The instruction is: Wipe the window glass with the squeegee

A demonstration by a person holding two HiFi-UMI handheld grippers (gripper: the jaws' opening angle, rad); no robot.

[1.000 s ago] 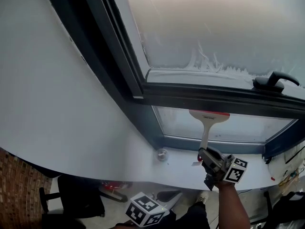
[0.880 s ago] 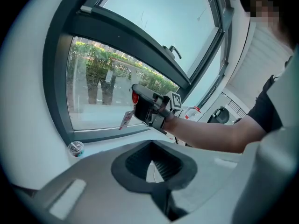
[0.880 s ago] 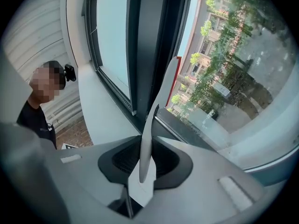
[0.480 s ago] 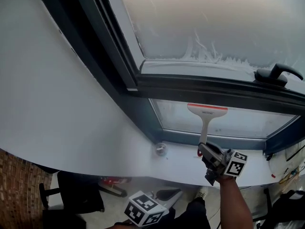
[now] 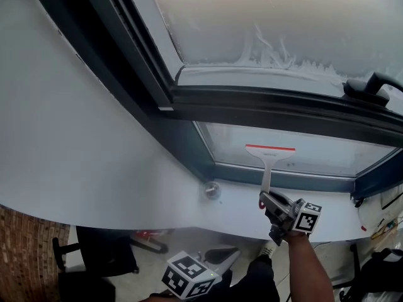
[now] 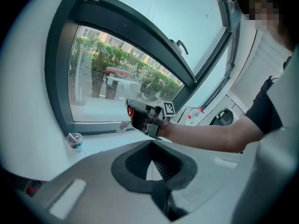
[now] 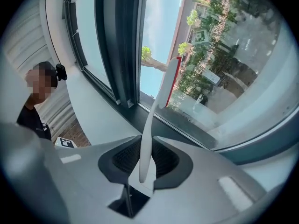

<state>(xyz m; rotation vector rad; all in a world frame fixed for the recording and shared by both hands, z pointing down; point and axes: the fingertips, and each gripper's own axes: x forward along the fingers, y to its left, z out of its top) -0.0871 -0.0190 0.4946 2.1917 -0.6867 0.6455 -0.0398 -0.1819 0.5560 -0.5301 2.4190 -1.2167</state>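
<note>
Clearly the window takes up most of the scene: a big upper pane [image 5: 283,17] with a ragged white line of foam along its bottom edge, and below the dark frame bar [image 5: 264,115] a narrower lower pane [image 5: 334,156], which looks like the glass being worked on. The white sill [image 5: 157,187] runs beneath it and leaves room for the tool to be reached in from below.

The squeegee [image 5: 269,159] stands with its red-edged blade flat against the lower pane and its white handle pointing down toward the person. I judge this is so the blade meets the glass along its whole edge. The right gripper [image 5: 269,205] is clamped on the bottom end of that handle; in the right gripper view the handle [image 7: 148,139] rises straight out from between the ribbed pads. Holding it so low gives reach over the sill.

The left gripper [image 6: 152,164] hangs low and back from the window, its jaws drawn nearly together with nothing between them. It seems to be parked out of the way, since the wipe needs one tool only.

A small lidded cup [image 5: 212,190] sits on the sill by the frame corner, left of the blade's path and well apart from it.
</note>
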